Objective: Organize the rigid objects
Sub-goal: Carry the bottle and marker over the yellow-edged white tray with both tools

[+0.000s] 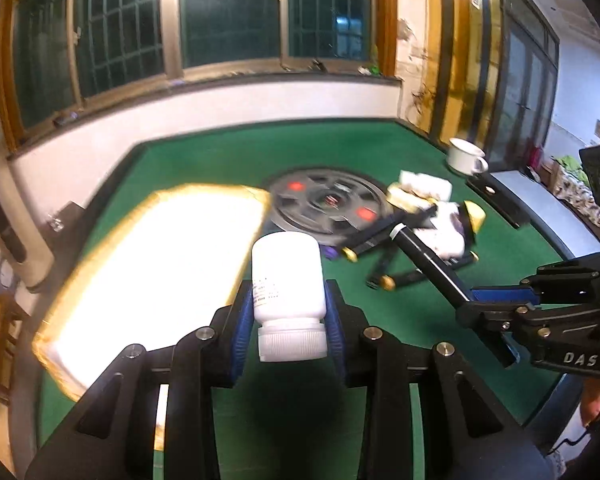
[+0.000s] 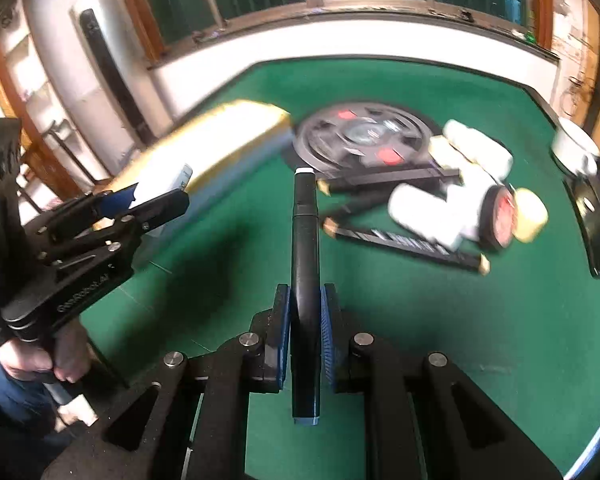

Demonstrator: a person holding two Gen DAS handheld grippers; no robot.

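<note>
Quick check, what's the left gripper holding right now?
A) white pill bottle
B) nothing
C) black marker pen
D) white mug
A: in the left wrist view the left gripper has its blue-padded jaws pressed on both sides of the white pill bottle, cap end toward the camera. The black marker pen sits in the right gripper, and the white mug stands on the table.

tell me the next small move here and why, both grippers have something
Probably carry the white bottle, clamped in the left gripper, over the bright box just left of it and lower it in. The right gripper is shut on the black pen; both items are already off the green table, and the box is the nearest container.
</note>
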